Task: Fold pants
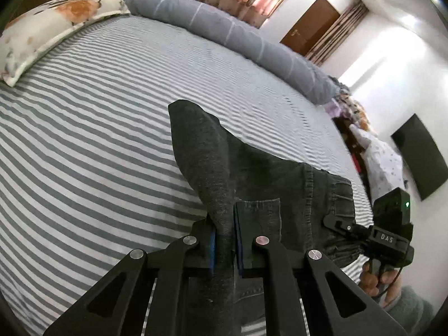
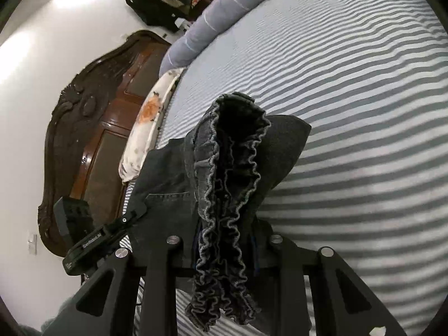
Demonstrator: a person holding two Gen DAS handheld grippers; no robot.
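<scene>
Between my left gripper's [image 1: 224, 240] blue pads [image 1: 212, 247] I have a fold of the dark grey pants [image 1: 260, 173] pinched tight, the jaws nearly together on the cloth. From there the fabric runs forward and up to a blunt corner raised off the bed, and a stitched back pocket [image 1: 259, 218] lies just right of the pads. My right gripper [image 2: 224, 247] is clamped on the gathered elastic waistband [image 2: 226, 196], whose ruffled edge bunches up between the jaws and spills down toward the camera; the jaws stand a little wider here because of the thick bundle. Each camera catches the other tool at the frame edge: the right one shows in the left view, gripping the waist end, with a hand [image 1: 375, 277] on its handle below. The pants hang stretched between the two tools above the grey-and-white striped sheet [image 1: 98, 140]. Farther out on the bed lie a floral pillow [image 1: 53, 30] and a rolled grey blanket [image 1: 224, 30] along the far edge. Beyond the pillow a carved dark wooden headboard [image 2: 92, 128] stands against the white wall.
</scene>
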